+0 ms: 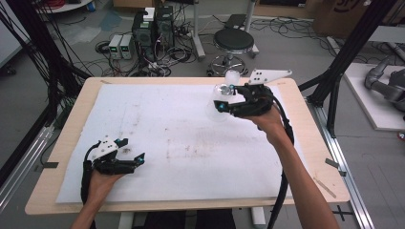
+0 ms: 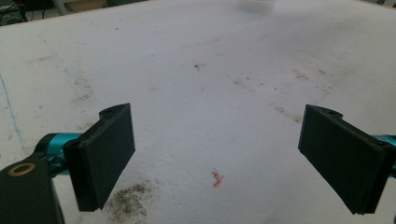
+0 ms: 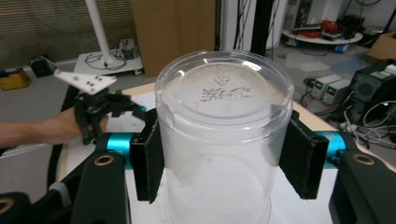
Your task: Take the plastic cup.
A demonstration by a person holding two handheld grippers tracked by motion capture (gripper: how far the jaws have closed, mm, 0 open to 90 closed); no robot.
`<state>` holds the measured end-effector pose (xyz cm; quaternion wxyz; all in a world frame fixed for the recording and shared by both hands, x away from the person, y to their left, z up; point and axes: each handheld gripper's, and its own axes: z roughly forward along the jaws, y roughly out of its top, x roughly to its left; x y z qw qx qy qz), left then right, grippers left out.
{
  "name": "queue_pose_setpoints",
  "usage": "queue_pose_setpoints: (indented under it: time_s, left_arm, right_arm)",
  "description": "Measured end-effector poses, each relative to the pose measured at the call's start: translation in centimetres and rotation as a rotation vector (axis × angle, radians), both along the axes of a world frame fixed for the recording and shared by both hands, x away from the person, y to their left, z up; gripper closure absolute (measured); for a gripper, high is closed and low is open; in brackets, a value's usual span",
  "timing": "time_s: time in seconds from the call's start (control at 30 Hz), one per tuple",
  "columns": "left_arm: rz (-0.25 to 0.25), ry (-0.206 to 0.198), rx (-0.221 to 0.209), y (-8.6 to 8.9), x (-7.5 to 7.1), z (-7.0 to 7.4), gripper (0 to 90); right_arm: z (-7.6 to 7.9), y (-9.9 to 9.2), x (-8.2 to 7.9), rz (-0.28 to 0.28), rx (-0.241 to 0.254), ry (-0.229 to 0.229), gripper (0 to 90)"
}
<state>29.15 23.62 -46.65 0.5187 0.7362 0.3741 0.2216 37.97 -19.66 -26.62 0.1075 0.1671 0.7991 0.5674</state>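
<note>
Clear plastic cup (image 3: 224, 140) grasped upside down between right gripper (image 3: 224, 154) fingers, left gripper (image 2: 224, 158) fingers released above white mat (image 2: 210, 84)

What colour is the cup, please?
Clear, slightly frosted plastic cup; the right gripper view shows it best.

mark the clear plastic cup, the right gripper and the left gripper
Clear plastic cup (image 3: 224, 135): right gripper view, its side wall.
Right gripper (image 3: 224, 158): right gripper view, midway between its jaws, shut on the cup.
Left gripper (image 2: 233, 158): left gripper view, midway between its open jaws.
</note>
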Motion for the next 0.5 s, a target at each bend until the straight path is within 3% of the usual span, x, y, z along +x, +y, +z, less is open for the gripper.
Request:
queue_pose_setpoints:
  time_s: [0.17,0.5]
  left_arm:
    - [-0.001,0.003,0.000,0.0,0.0,0.0,10.7]
    - [-0.011,-0.001,0.011,-0.1,0.0,0.0,11.3]
  right_arm:
    - [-1.6,0.7,-2.1,0.017,-0.033,0.020,39.1]
    - [-5.2,2.2,-5.7,0.131,-0.001,0.022,39.5]
